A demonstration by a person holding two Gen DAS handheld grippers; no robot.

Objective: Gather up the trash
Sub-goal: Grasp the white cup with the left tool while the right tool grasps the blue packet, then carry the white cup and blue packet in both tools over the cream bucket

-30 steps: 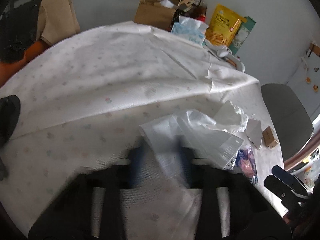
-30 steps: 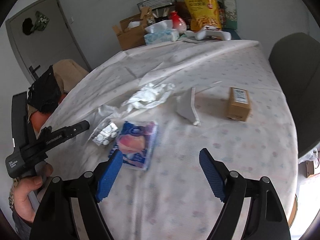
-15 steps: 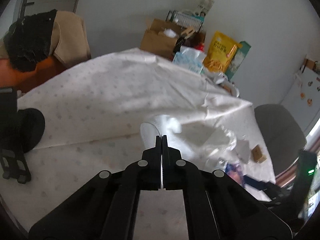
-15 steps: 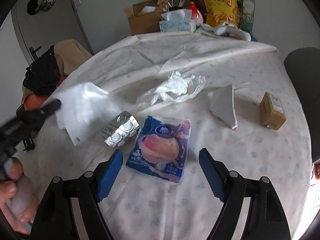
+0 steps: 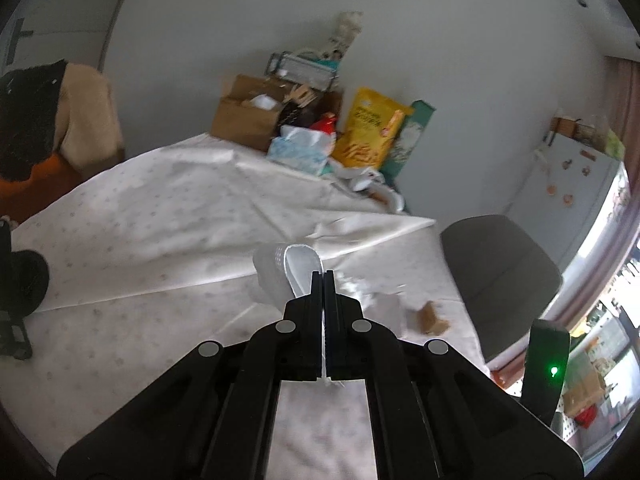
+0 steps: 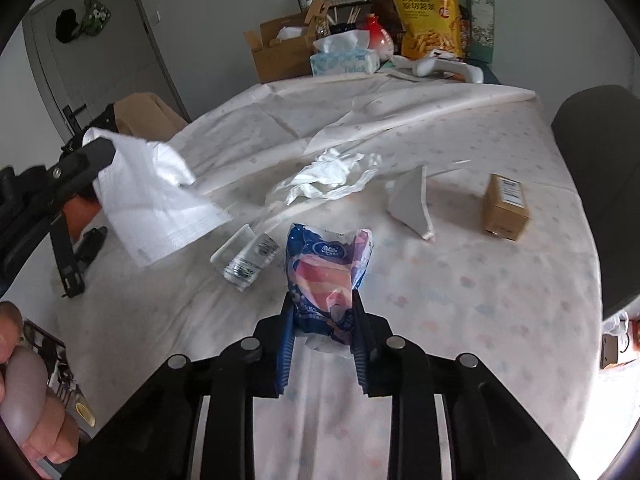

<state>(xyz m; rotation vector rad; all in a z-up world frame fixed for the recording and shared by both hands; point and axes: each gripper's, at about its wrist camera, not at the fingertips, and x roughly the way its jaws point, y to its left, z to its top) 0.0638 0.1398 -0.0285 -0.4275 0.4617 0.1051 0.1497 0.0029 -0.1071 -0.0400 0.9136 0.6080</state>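
We hold the left gripper (image 5: 324, 280) raised, its fingers (image 5: 318, 292) pressed fully together on a thin white sheet, while the right gripper (image 6: 322, 320), angled downward, has just been closing its blue-padded fingers (image 6: 285, 344) onto a wrapper.

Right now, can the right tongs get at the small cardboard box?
Probably not yet. The right tongs have just closed on the blue snack wrapper, so they're occupied. The path to the cardboard box across the tablecloth looks free once the wrapper is dropped.
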